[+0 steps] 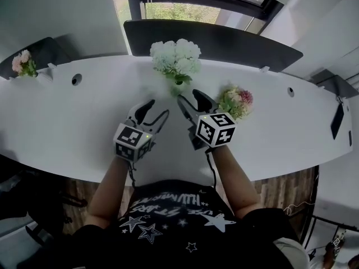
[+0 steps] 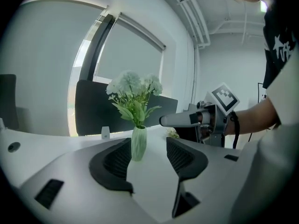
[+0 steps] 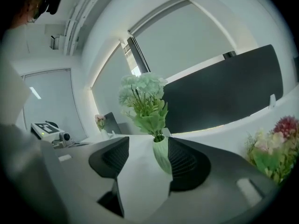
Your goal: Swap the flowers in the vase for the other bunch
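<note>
Vase (image 1: 178, 86) of white flowers (image 1: 175, 56) stands just ahead of left gripper (image 1: 157, 108) and right gripper (image 1: 188, 97); both released, empty.

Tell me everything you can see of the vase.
The vase is slim, pale green and ribbed, maybe ceramic. It stands upright on the white table, holding white flowers with green leaves. The left gripper, jaws open, is short of it; the right gripper's open jaws frame it, contact unclear.

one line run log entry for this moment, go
phase: pre-grasp | left gripper: open, empty | right gripper: open, empty, by vase | vase: upright, white flowers in | pink bunch: on table, right of vase
</note>
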A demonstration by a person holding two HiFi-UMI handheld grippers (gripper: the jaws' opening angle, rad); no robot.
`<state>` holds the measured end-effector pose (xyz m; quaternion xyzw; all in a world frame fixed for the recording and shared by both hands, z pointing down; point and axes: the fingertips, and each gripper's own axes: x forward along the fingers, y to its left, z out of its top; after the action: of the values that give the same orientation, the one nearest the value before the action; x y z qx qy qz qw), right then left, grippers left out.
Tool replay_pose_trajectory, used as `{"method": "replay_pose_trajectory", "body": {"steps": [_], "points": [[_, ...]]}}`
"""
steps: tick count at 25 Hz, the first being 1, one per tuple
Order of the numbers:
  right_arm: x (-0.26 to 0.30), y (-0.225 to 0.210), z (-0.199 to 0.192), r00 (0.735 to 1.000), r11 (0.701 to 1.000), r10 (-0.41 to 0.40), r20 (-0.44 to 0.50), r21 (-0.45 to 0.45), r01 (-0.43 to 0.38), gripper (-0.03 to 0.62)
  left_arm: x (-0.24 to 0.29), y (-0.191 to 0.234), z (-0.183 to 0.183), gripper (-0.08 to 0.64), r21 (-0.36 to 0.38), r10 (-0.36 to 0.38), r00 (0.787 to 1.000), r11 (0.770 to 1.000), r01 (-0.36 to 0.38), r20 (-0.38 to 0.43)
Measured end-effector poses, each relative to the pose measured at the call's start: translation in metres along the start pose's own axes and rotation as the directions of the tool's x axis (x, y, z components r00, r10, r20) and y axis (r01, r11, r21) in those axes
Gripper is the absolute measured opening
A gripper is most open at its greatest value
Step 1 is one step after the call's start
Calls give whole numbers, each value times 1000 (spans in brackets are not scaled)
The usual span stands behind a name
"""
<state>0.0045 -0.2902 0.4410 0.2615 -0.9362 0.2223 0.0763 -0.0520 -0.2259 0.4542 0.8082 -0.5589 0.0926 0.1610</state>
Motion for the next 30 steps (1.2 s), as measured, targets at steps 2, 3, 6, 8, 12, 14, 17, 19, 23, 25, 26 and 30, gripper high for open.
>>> {"method": "replay_pose_trajectory", "body": {"steps": [2, 3, 6, 8, 12, 14, 17, 19, 23, 25, 26, 30], "points": [[5, -2, 1, 1000, 1000, 16, -2, 7, -16, 229, 12, 3, -5, 241, 13, 7, 1000, 1000, -7, -6], [8, -3, 1, 1000, 1000, 25, -4, 7, -25, 229, 18, 4, -8, 249, 24, 11, 1000, 1000, -10, -9], [15, -4, -1, 999, 999, 46, -24, -23, -47, 229, 34, 9, -10, 258, 31, 26, 1000, 999, -26, 4], [19, -6, -1, 998, 998, 56, -33, -42, -57, 229, 42, 13, -9, 259, 18, 44, 999, 999, -44, 21], [23, -14, 0, 997, 997, 71, -35, -38, -73, 229, 59, 19, -15, 262, 53, 52, 998, 997, -53, 25], [26, -17, 0, 996, 996, 80, -45, -43, -82, 229, 69, 20, -12, 272, 76, 42, 998, 996, -45, 41], [30, -19, 0, 994, 994, 98, -52, -53, -101, 229, 81, 24, -13, 287, 105, 38, 998, 994, -43, 46], [34, -19, 1, 993, 992, 107, -57, -67, -110, 229, 90, 29, -15, 296, 112, 48, 998, 992, -51, 29], [41, -19, -1, 990, 989, 121, -69, -76, -126, 229, 104, 32, -13, 311, 132, 33, 999, 991, -37, 32], [43, -21, 0, 990, 989, 127, -66, -65, -131, 229, 112, 29, -13, 313, 136, 5, 999, 991, -11, 42], [45, -22, 0, 990, 989, 128, -64, -63, -132, 229, 115, 28, -14, 313, 133, -6, 999, 991, 0, 41], [49, -25, 4, 989, 988, 135, -62, -73, -140, 229, 125, 28, -13, 313, 135, -30, 999, 990, 24, 38]]}}
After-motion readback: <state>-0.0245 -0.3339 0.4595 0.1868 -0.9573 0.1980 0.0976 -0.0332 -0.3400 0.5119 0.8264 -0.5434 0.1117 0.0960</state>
